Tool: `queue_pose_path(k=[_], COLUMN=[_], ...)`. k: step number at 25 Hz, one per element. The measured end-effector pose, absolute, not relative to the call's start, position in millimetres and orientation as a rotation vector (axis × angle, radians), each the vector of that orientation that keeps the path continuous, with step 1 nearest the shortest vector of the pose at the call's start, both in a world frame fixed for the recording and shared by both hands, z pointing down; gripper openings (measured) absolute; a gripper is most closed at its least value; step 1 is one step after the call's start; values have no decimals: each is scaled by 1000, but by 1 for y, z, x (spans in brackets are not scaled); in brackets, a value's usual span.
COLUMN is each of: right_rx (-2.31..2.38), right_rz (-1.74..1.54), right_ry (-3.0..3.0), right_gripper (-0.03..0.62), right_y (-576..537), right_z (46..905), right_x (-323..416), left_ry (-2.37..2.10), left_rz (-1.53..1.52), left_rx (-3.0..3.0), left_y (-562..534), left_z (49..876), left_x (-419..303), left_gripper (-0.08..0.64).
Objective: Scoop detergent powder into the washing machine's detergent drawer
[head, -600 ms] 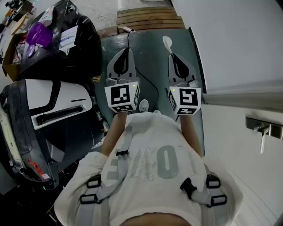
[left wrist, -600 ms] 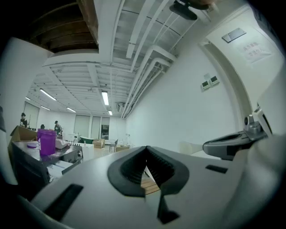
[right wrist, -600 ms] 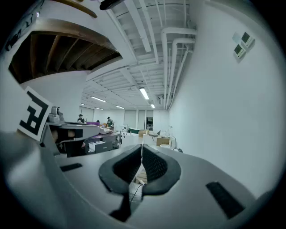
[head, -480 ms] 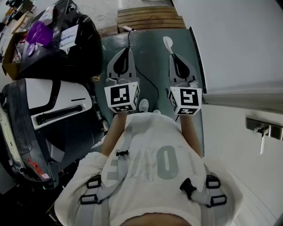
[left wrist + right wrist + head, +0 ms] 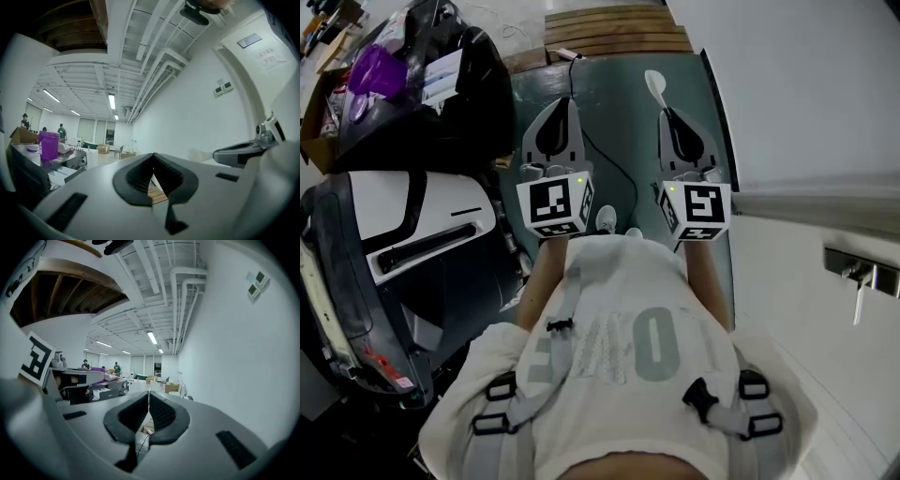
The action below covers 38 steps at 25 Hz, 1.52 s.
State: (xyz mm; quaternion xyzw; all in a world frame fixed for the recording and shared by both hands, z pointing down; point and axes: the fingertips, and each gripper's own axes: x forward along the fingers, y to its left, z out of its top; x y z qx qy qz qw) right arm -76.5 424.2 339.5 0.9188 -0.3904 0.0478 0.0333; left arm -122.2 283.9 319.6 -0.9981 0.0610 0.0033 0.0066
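Observation:
In the head view I hold both grippers out over a grey-green floor, pointing away from me. My right gripper [image 5: 667,114] is shut on the handle of a white spoon [image 5: 654,86], whose bowl sticks out past the jaws. In the right gripper view [image 5: 149,397] the spoon shows only as a thin white edge between the closed pads. My left gripper [image 5: 565,101] is shut with nothing in it; its pads meet at the tip [image 5: 153,157]. A black and white appliance [image 5: 412,225] lies to the left. No detergent drawer or powder is visible.
A purple container [image 5: 375,70] stands on a black unit at the far left and also shows as the purple container [image 5: 48,144]. A wooden pallet [image 5: 619,28] lies ahead, a black cable [image 5: 614,173] runs between the grippers, and a white wall [image 5: 806,94] with a metal handle [image 5: 862,272] stands to the right.
Both grippers have drifted slightly forward, the left one also a little leftward. Their jaws stay shut and the spoon stays in the right one.

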Motion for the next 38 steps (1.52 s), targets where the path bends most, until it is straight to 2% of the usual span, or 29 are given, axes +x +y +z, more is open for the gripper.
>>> queue_pose_path(k=[12,22,30,38], right_rx=[2807,2794,2766,2715], right_rz=[191,177,132,167], right_ry=[-1205,-1279,-1387,-1491], right_gripper=[5,6,6,6], right_y=[374,338,293,246], right_z=[355,356,354,349], right_x=[-58,-8,59,159], left_ry=[211,295,386,522], left_rz=[31,45,46,23], left_rx=[-3118,-3112,-3076,-3050], left_y=[226,193,164,121], left_z=[328,329,328,317], left_x=[-101,-66,-9,74], left_gripper=[20,20,20,20])
